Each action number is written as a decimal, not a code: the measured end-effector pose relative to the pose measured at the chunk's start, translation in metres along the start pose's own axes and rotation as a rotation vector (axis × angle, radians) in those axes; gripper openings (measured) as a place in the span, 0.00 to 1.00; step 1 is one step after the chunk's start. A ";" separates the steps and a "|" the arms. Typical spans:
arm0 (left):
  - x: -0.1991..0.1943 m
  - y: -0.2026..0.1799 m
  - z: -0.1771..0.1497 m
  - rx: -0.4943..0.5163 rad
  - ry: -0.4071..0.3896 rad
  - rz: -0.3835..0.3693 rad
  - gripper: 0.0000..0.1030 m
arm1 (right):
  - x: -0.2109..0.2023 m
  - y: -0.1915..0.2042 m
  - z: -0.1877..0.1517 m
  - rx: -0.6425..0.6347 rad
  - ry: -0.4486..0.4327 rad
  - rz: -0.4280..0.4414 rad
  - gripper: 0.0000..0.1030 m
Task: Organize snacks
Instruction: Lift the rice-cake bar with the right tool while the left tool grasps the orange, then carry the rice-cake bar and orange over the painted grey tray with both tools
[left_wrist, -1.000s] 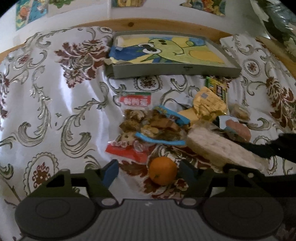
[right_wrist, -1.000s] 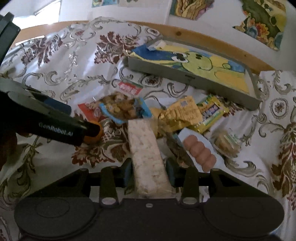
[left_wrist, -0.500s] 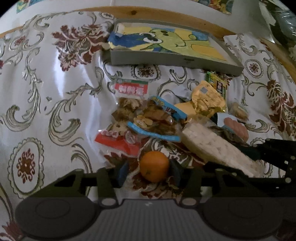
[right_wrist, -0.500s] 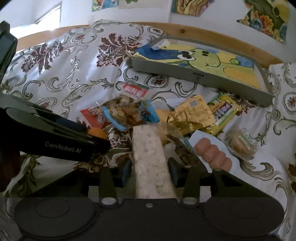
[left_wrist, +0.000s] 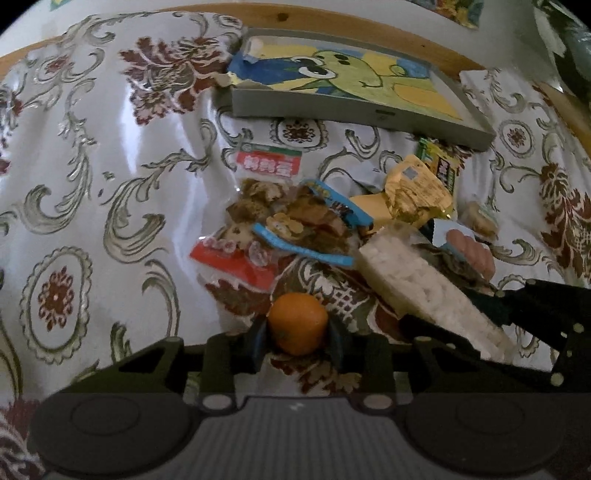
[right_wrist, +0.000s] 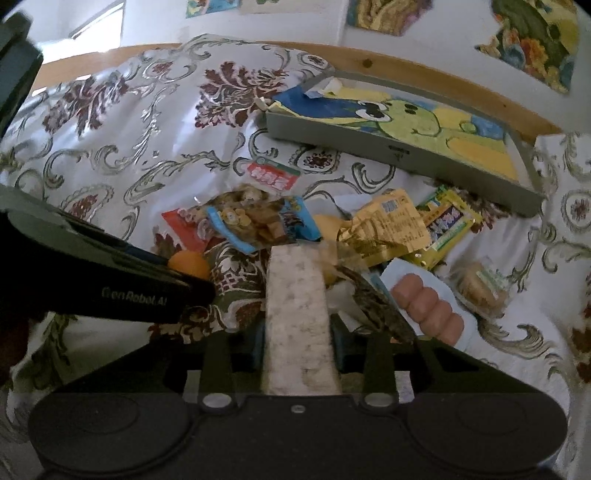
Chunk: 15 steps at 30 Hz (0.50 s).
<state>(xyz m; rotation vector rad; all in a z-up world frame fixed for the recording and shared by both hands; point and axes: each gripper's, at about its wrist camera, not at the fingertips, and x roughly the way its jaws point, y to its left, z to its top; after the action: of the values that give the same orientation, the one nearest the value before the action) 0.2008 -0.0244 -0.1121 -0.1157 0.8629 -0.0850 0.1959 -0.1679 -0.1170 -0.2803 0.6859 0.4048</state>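
Observation:
My left gripper (left_wrist: 297, 341) is shut on a small orange (left_wrist: 297, 323) at the near edge of the snack pile; the orange also shows in the right wrist view (right_wrist: 189, 264). My right gripper (right_wrist: 297, 341) is shut on a long white rice-cracker bar (right_wrist: 297, 314), also seen in the left wrist view (left_wrist: 417, 284). The pile holds a blue-edged biscuit bag (left_wrist: 306, 229), a red packet (left_wrist: 236, 262), a gold packet (right_wrist: 388, 227), a green-yellow packet (right_wrist: 445, 221) and a sausage pack (right_wrist: 424, 306). A grey tray (left_wrist: 332, 110) with a frog drawing stands beyond.
Everything lies on a white floral cloth (left_wrist: 110, 184) over a wooden table whose edge (right_wrist: 406, 66) runs behind the tray. A small red-and-green packet (left_wrist: 267, 164) lies before the tray. A round wrapped pastry (right_wrist: 480, 288) lies at the right of the pile.
My left gripper has closed from open onto the orange. My right gripper keeps its hold on the cracker bar and has shifted slightly.

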 end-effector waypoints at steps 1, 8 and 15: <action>-0.002 0.000 0.000 -0.007 -0.002 0.004 0.36 | -0.001 0.003 0.000 -0.023 -0.004 -0.009 0.34; -0.018 0.003 0.003 -0.066 -0.014 0.019 0.36 | -0.015 0.018 -0.003 -0.163 -0.046 -0.058 0.34; -0.031 -0.004 0.013 -0.064 -0.036 0.005 0.36 | -0.037 0.019 -0.001 -0.192 -0.113 -0.086 0.34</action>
<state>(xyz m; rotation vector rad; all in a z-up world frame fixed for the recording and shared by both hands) 0.1903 -0.0241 -0.0797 -0.1741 0.8302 -0.0502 0.1606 -0.1610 -0.0954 -0.4643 0.5227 0.4016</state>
